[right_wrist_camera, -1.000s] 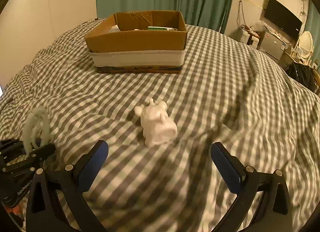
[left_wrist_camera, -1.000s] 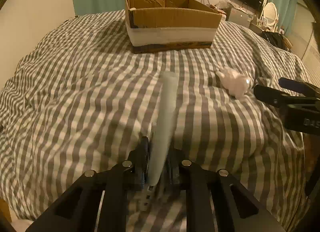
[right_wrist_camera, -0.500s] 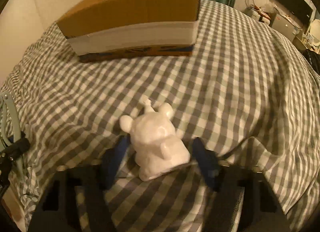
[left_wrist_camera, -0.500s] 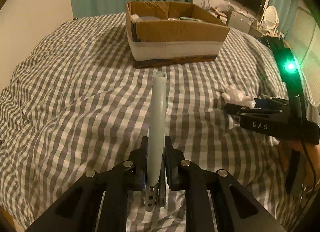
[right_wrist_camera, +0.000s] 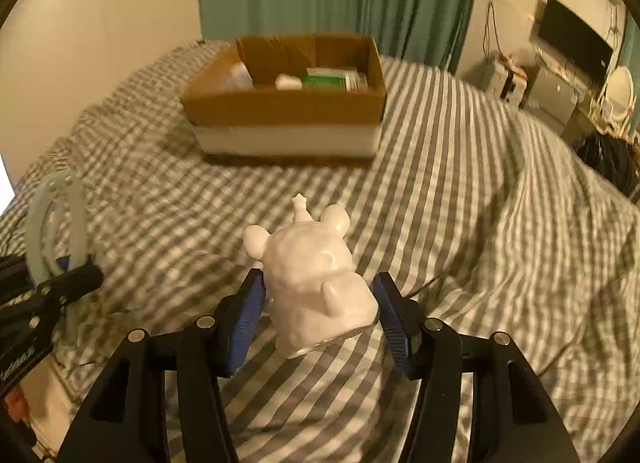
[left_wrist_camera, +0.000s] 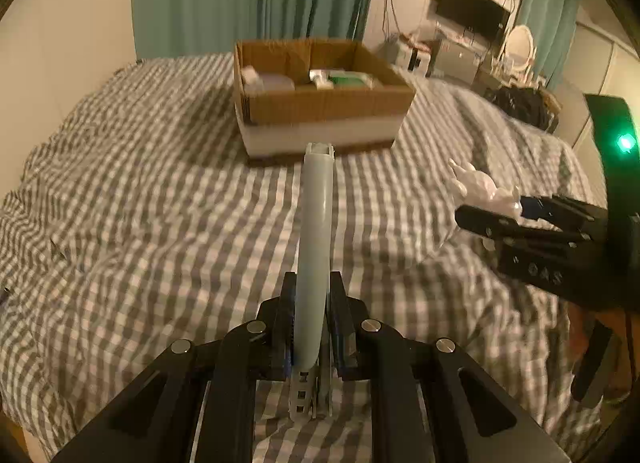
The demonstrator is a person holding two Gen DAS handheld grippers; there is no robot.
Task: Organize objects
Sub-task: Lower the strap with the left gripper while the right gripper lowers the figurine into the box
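Observation:
A brown cardboard box [left_wrist_camera: 320, 119] with a white band stands on the checked bed cover [left_wrist_camera: 160, 203], holding several small items. My left gripper [left_wrist_camera: 312, 303] is shut on a long, curved pale grey plastic piece [left_wrist_camera: 316, 223] that points toward the box. In the right wrist view, the blue pads [right_wrist_camera: 248, 307] of my right gripper [right_wrist_camera: 320, 303] press both sides of a white animal figurine [right_wrist_camera: 312, 275], held above the cover. The cardboard box [right_wrist_camera: 288, 111] lies ahead of it. The left gripper [right_wrist_camera: 60, 283] and its pale piece [right_wrist_camera: 52, 223] show at the left edge.
A green and white packet [right_wrist_camera: 332, 77] and white containers lie inside the box. A black bag [right_wrist_camera: 608, 159] sits past the bed's right side, with a TV [right_wrist_camera: 572, 43] and a mirror behind. Teal curtains hang behind the box. The cover is rumpled at the right.
The right gripper came down around the white figurine, shut on it and lifted it. The left gripper rose with the pale piece; the box's inside now shows in both views.

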